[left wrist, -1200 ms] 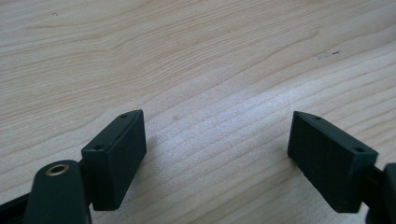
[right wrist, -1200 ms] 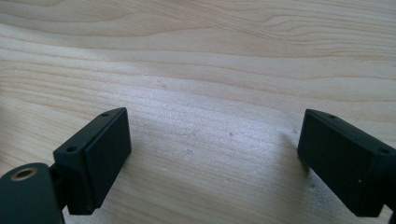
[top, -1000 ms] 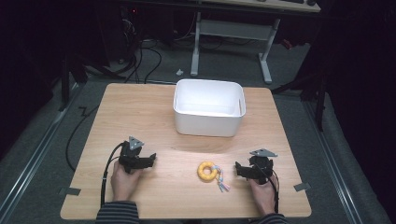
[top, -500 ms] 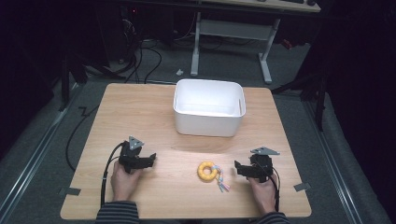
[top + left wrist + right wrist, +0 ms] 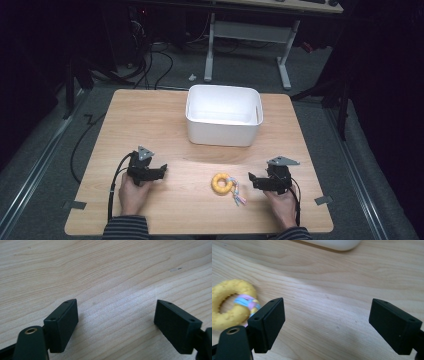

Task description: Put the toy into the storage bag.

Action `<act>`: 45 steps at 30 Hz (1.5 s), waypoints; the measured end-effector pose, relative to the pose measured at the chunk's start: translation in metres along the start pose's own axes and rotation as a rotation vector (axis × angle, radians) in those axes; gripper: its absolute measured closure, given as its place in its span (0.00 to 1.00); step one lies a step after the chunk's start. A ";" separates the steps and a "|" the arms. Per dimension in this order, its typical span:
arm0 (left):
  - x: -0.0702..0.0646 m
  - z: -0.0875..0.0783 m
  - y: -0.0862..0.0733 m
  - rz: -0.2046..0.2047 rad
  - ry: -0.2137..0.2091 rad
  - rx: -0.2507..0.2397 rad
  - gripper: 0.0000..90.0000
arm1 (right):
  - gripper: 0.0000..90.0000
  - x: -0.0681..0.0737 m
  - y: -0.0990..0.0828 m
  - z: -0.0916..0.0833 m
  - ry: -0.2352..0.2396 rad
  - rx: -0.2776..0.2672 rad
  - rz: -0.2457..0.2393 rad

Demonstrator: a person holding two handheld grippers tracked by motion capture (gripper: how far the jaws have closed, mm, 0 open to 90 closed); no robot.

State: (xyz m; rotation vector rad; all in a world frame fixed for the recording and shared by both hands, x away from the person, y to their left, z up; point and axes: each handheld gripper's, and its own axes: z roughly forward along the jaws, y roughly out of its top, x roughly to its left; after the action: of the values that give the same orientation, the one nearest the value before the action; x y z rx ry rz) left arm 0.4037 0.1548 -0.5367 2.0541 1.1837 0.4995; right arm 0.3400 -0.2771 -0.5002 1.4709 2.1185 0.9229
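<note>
Two grippers: both rest low on the near half of the desk, each held in one hand, with the toy between them.
Desk (image 5: 150,120): pale wood with clear grain, carrying everything here.
White bin (image 5: 224,121): rectangular, standing at the far middle of the desk, well apart from both grippers; in the right gripper view only its rounded lower edge (image 5: 332,244) enters at the top.
Left gripper (image 5: 161,172): jaws wide apart, nothing between them but bare wood (image 5: 117,322); it points toward the toy yet sits well apart from it.
Right gripper (image 5: 252,178): jaws wide apart and empty, near the toy.
Yellow ring toy (image 5: 222,183): doughnut-shaped with a rough, crumbly surface, lying flat on the desk just left of the right gripper; pink and blue bands wrap one side (image 5: 247,301).
Hard to make out: the pastel strands (image 5: 239,196) trailing from the ring are too small to tell apart; the ring is cut off by the left edge of the right gripper view and partly hidden behind the jaw there.
</note>
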 end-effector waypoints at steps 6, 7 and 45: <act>0.000 0.000 0.000 0.000 0.000 0.000 0.22 | 0.15 0.013 0.009 -0.006 0.040 -0.009 -0.050; 0.000 0.000 0.000 0.000 0.000 0.000 0.22 | 0.15 0.013 0.009 -0.006 0.040 -0.009 -0.050; 0.000 0.000 0.000 -0.001 0.000 0.000 0.22 | 0.50 0.067 0.030 0.033 0.231 0.144 -0.213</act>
State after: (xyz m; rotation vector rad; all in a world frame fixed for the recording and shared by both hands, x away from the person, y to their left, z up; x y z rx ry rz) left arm 0.4037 0.1548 -0.5367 2.0532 1.1843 0.4994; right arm 0.3571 -0.1986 -0.4996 1.2195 2.4996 0.9126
